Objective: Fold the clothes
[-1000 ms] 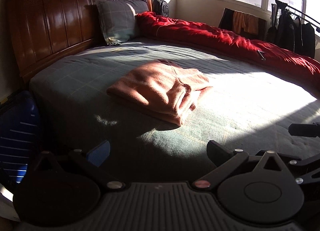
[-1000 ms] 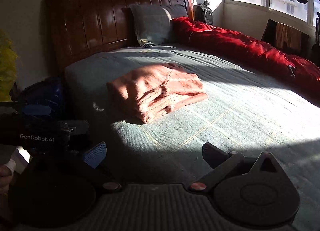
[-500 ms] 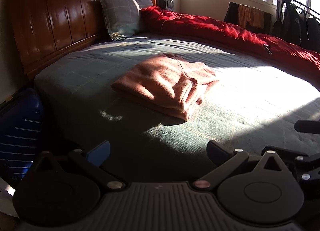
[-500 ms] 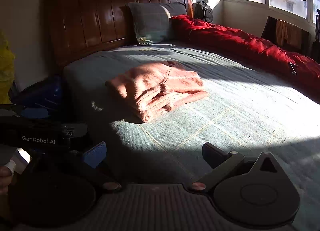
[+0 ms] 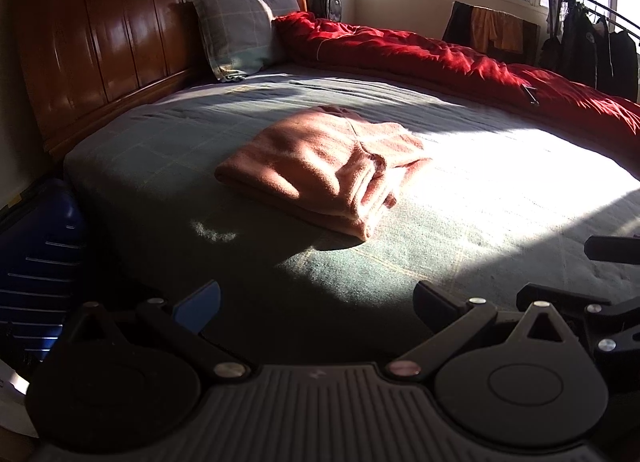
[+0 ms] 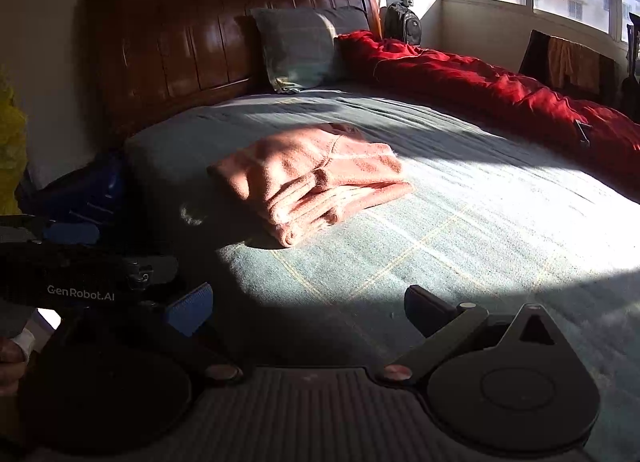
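Left wrist view: suitcase (image 5: 36, 258) beside bed (image 5: 160, 150); left hand-held gripper (image 5: 316, 298) spread apart, empty. Mid-bed, folded sweater (image 5: 320, 166), layers loose at near edge. Right hand-held gripper (image 6: 308, 302) likewise apart, empty. Risk: grabbing only top layer, unfolding stack; glare hiding edges.

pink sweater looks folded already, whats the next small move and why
Probably just draw both grippers back and leave it. The pink sweater lies in a compact folded stack on the bed, layered edges facing the cameras. The left gripper and right gripper are open, empty, and short of it, so nothing seems left to grasp.
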A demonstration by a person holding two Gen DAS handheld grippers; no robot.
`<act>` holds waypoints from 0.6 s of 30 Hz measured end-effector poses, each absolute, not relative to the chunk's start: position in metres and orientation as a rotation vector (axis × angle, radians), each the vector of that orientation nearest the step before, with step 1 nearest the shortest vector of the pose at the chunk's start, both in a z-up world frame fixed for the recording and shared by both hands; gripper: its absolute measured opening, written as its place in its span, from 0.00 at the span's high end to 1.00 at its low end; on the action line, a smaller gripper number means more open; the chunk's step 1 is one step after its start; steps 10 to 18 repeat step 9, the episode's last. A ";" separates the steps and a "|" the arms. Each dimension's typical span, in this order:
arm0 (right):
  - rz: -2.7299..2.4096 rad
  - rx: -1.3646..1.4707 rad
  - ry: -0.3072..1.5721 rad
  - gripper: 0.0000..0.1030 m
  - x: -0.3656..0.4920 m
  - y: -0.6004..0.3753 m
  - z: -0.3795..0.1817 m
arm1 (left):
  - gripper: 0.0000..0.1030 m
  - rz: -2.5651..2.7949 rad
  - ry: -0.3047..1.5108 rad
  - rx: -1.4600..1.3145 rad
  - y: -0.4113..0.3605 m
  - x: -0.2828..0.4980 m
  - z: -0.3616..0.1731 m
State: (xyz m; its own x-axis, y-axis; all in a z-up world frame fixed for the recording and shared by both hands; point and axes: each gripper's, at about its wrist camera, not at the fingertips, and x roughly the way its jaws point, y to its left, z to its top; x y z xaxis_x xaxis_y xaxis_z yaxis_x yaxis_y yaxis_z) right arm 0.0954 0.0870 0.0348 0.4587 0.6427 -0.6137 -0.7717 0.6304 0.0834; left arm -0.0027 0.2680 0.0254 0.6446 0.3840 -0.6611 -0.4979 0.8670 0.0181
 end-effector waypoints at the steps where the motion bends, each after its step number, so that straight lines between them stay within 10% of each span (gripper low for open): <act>1: 0.879 -0.217 0.656 0.00 0.096 0.087 0.035 | 0.00 0.503 0.710 -0.172 0.268 -0.002 0.025; 18: 0.878 -0.209 0.659 0.00 0.099 0.085 0.033 | 0.00 0.488 0.719 -0.176 0.266 0.000 0.025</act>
